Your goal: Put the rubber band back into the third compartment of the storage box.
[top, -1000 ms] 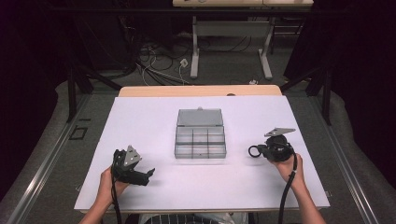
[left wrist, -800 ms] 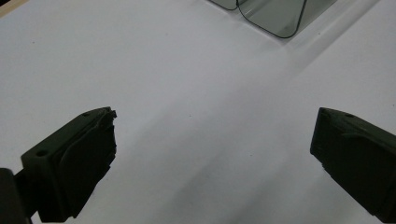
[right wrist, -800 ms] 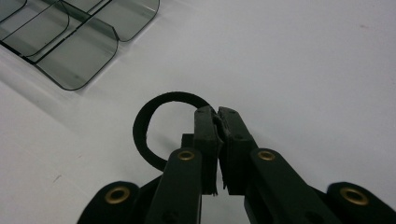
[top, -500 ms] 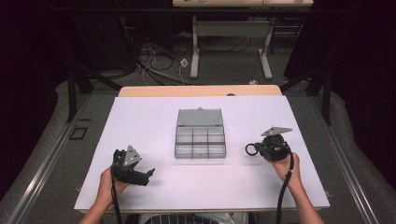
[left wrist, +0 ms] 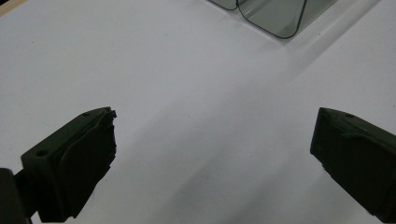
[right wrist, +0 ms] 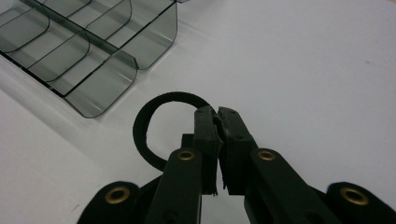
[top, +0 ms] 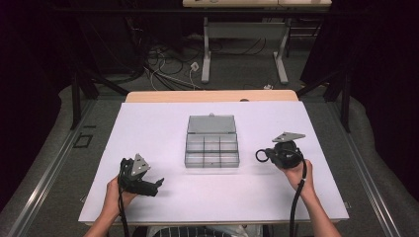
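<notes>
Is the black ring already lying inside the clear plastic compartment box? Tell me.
No: the black ring is clamped in the right gripper, held outside the clear plastic compartment box over the white table.

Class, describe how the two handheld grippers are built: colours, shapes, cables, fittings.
Both grippers, left and right, are black with two blocky jaws. Each carries a grey three-cornered plate on top and trails a black cable. The right gripper view shows brass-coloured rivets. Forearms are bare, without sleeves.
</notes>
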